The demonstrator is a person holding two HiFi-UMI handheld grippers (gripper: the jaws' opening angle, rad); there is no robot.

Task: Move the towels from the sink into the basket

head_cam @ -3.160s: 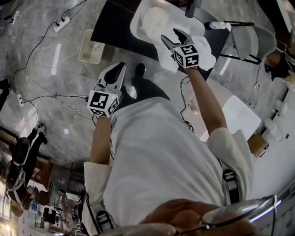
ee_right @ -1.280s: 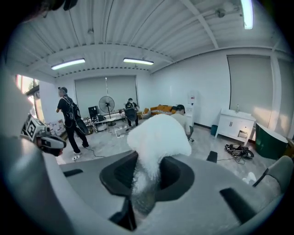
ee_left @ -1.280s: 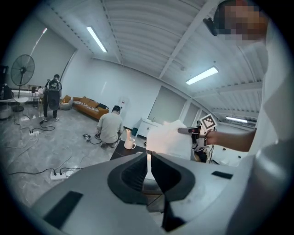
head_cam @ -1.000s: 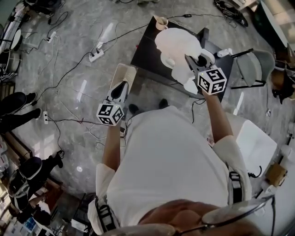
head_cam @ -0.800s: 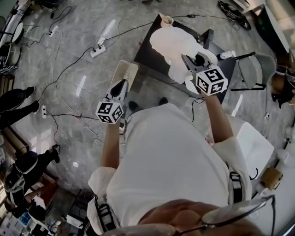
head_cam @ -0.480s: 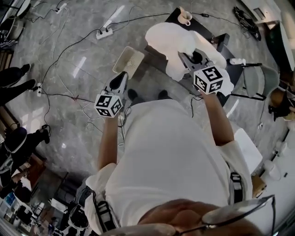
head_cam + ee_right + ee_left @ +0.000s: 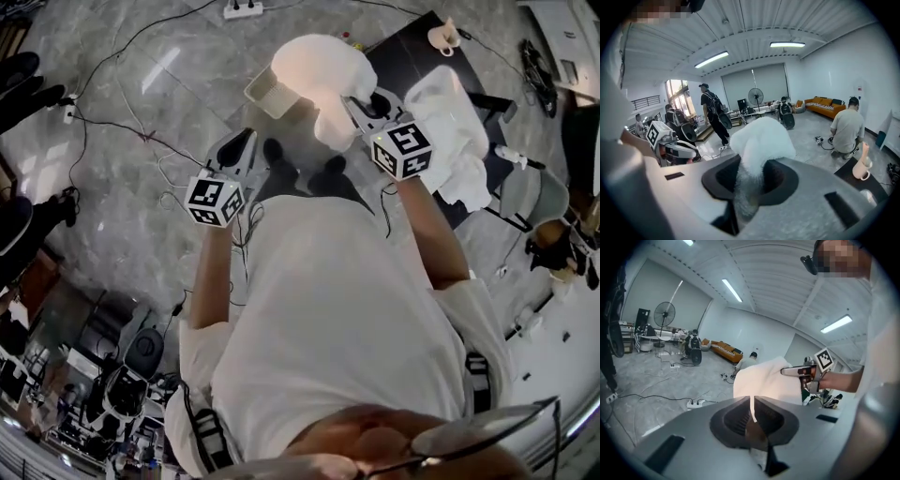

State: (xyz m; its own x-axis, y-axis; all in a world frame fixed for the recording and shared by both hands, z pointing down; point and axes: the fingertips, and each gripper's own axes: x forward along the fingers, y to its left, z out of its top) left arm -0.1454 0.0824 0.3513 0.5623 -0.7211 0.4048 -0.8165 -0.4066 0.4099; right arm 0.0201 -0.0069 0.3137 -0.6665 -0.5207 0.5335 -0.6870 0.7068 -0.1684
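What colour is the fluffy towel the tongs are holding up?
White. The towel shows best in the right gripper view.

The towel (image 7: 314,70) is fluffy white terry cloth with a rough nap. The floor (image 7: 141,150) is polished grey stone, glossy with glare. The basket (image 7: 262,92) looks like matt cream plastic. The right hand-held gripper (image 7: 361,101) has a smooth, matt grey plastic shell.

White towel (image 7: 314,75) in right claw (image 7: 361,105), over basket (image 7: 263,93).
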